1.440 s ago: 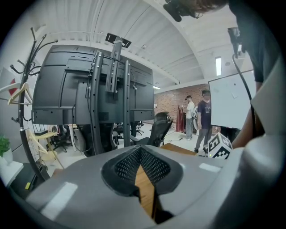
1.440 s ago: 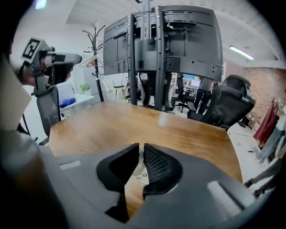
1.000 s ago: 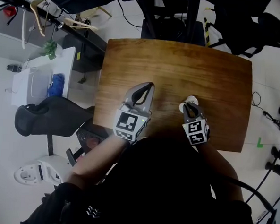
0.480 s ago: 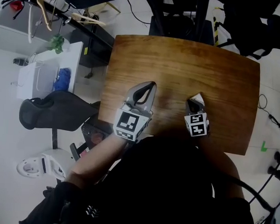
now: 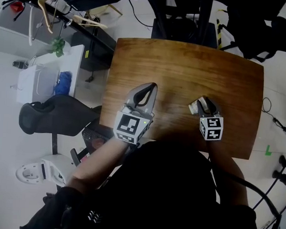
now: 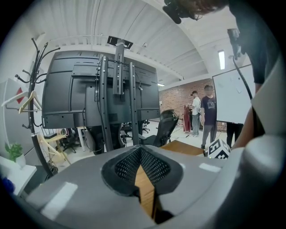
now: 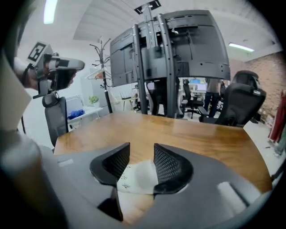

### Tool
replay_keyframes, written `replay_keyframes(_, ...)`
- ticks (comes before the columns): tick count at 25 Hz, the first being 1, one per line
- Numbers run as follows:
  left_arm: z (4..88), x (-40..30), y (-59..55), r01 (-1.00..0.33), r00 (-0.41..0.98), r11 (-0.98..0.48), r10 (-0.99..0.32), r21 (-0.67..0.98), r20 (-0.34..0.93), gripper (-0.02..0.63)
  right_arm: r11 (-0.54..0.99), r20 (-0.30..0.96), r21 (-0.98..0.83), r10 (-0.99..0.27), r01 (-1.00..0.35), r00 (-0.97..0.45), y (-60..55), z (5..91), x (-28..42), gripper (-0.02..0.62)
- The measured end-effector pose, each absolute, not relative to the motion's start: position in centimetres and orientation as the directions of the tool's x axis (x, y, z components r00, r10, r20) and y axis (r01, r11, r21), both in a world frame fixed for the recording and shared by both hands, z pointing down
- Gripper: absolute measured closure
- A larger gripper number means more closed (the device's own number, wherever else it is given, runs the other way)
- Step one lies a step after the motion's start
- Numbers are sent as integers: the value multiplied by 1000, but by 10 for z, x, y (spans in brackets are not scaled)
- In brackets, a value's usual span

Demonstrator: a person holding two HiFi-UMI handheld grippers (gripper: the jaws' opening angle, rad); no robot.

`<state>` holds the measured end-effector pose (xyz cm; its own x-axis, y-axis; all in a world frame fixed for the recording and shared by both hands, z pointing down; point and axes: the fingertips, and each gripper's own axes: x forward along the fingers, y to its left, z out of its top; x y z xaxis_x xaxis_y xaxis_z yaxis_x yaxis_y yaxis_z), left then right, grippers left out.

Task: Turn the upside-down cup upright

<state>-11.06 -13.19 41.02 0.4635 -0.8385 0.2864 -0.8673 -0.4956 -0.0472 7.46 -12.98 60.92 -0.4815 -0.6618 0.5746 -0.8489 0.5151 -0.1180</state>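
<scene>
Cup (image 7: 138,176) btwn R tool (image 7: 141,148) opening jaws, axis unclear; L tool (image 6: 140,151) clenched, empty.

I count one cup (image 7: 136,177) on one wooden worktop (image 5: 184,65). Two tools: the left tool (image 5: 152,88) and the right tool (image 5: 205,103), each with one marker cube, two cubes altogether. One black office chair (image 5: 51,115) at the frame's left. Two people (image 6: 208,112) at the right of the left tool's view.
</scene>
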Motion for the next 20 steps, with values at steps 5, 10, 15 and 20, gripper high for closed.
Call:
replay_keyframes(5, 406, -107, -134, -863, 472, -503, -837, -49, 275, 606, 426, 670, -362, -500, -829, -549, -129, 649, 92, 370)
replay_keyframes(10, 401, -105, -136, -860, 478, -507, -839, -53, 258, 606, 538, 661, -246, -515, -806, -546, -123, 632, 78, 493)
replay_keyframes(15, 398, -100, -135, -858, 485, -511, -841, -55, 240, 606, 611, 650, -92, -561, -787, -512, -123, 608, 79, 572)
replay_keyframes(20, 397, -93, -134, -854, 495, -517, -838, -47, 230, 606, 645, 686, -38, -538, -763, -490, -114, 607, 81, 574)
